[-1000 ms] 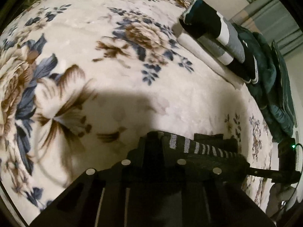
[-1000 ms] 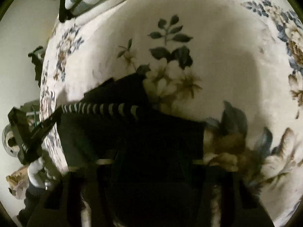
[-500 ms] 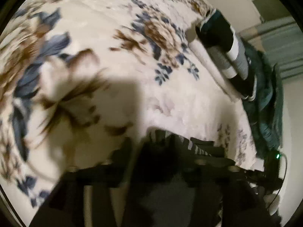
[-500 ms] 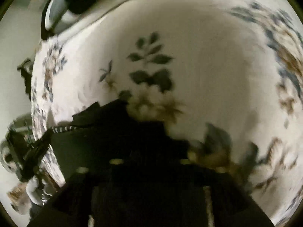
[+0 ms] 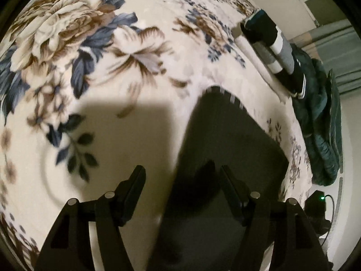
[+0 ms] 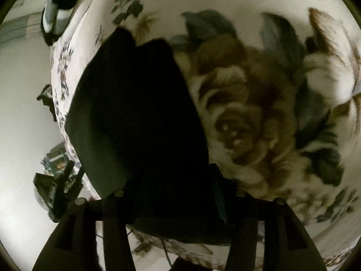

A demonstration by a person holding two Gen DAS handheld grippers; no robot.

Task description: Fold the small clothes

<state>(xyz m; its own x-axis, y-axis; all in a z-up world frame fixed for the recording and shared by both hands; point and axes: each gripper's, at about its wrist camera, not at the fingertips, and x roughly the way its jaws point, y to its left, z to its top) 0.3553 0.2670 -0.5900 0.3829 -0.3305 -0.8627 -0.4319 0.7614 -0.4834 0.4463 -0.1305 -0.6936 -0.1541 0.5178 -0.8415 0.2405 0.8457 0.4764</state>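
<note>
A small black garment (image 5: 227,140) with a black-and-white striped band along its far edge lies flat on the flowered blanket (image 5: 126,52). My left gripper (image 5: 180,176) is open and empty just above the garment's near left edge. In the right wrist view the same black garment (image 6: 135,103) lies flat, and my right gripper (image 6: 173,176) is open over its near edge, holding nothing that I can see.
A stack of folded clothes (image 5: 270,52) sits at the blanket's far right, with a dark green heap (image 5: 320,122) beside it. A black device with a green light (image 5: 318,203) stands off the bed's right edge. The stack also shows in the right wrist view (image 6: 56,6).
Both grippers were shut on the black garment and held it up. Now both are open and the garment lies flat on the blanket. Both views have swung.
</note>
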